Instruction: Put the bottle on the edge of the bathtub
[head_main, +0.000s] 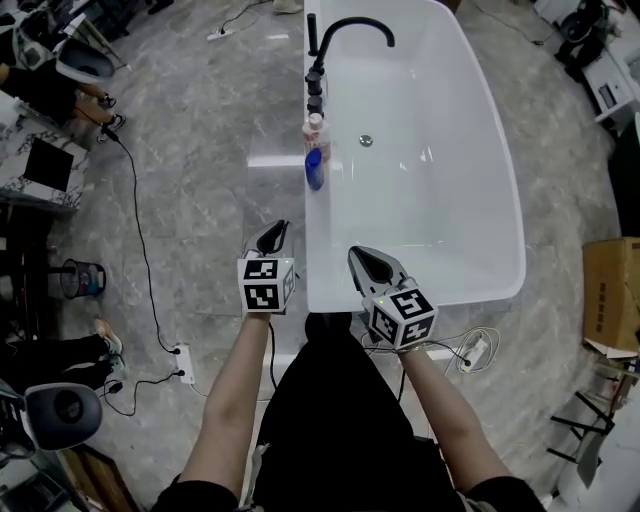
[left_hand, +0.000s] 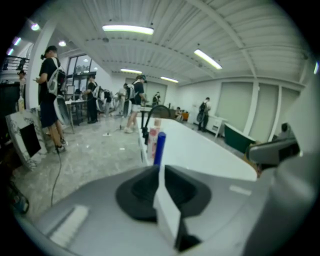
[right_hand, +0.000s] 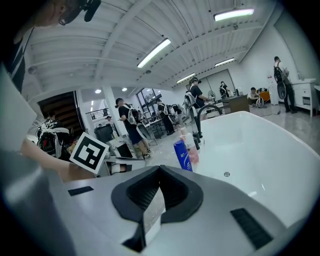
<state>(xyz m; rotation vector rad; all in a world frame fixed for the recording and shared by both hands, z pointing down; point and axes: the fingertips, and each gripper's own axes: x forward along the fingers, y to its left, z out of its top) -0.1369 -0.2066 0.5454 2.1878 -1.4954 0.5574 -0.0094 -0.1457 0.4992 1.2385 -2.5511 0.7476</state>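
A blue bottle (head_main: 314, 168) stands upright on the left rim of the white bathtub (head_main: 322, 262), just in front of a pink-and-white bottle (head_main: 316, 130). Both bottles are also visible in the left gripper view, blue bottle (left_hand: 159, 147) ahead of the jaws, and in the right gripper view, blue bottle (right_hand: 182, 155). My left gripper (head_main: 276, 234) hovers over the floor beside the tub's near left corner, jaws together and empty (left_hand: 159, 170). My right gripper (head_main: 362, 260) is above the tub's near end, also shut with nothing in it (right_hand: 160, 169).
A black faucet (head_main: 345, 30) arches over the tub's far left rim, with dark fittings beside it. On the grey floor to the left lie a cable and a power strip (head_main: 183, 362). A cardboard box (head_main: 610, 295) sits at right. People stand in the background.
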